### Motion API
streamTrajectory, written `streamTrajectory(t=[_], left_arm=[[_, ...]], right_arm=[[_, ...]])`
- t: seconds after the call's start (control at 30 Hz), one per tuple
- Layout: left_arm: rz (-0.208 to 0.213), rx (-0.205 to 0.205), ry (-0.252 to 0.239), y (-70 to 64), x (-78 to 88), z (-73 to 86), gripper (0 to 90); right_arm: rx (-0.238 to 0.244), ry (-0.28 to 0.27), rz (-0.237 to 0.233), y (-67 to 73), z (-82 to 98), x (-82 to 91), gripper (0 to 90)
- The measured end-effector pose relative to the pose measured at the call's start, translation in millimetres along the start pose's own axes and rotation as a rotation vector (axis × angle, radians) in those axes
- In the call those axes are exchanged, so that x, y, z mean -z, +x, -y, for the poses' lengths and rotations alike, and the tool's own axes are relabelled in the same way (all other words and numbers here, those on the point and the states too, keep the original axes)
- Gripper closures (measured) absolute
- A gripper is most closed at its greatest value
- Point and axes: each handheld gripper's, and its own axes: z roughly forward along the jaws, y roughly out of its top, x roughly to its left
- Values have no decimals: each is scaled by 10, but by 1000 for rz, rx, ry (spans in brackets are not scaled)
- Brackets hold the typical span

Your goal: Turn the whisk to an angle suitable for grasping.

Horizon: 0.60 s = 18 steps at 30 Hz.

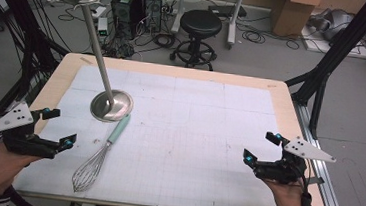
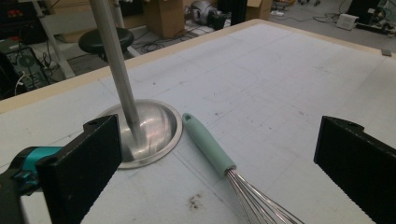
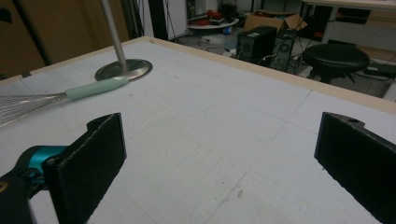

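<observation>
On the table (image 1: pixel 184 70) lies a whisk (image 1: pixel 97 156) with a pale green handle, at about 8 o'clock from the middle of the white mat. Its handle end points toward 1 o'clock and lies just beside the round base of a metal stand (image 1: pixel 112 105), whose pole rises tilted toward 11 o'clock; I cannot tell if they touch.

The left gripper (image 1: pixel 59 128) is at 9 o'clock, near the left edge of the table, held in the person's hand. Its jaws are spread wide with nothing between them, and the whisk is near it, at its 3 o'clock side.

The right gripper (image 1: pixel 261 149) is at 3 o'clock, well apart from the whisk. Its jaws are also spread wide and hold nothing.
</observation>
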Motion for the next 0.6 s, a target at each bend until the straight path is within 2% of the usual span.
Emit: streamTrajectory(t=[0.2, 0.23, 0.47, 0.6], left_arm=[[12, -3, -2, 21, -18, -29, 17], [22, -20, 10, 17, -36, -71, 17], [32, -63, 33, 12, -87, -189, 17], [31, -72, 46, 15, -121, -237, 17]], right_arm=[[-2, -4, 5, -16, -9, 15, 8], [-3, -9, 4, -19, -16, 6, 8], [6, 3, -13, 4, -32, -82, 8], [9, 7, -23, 16, -41, -119, 9]])
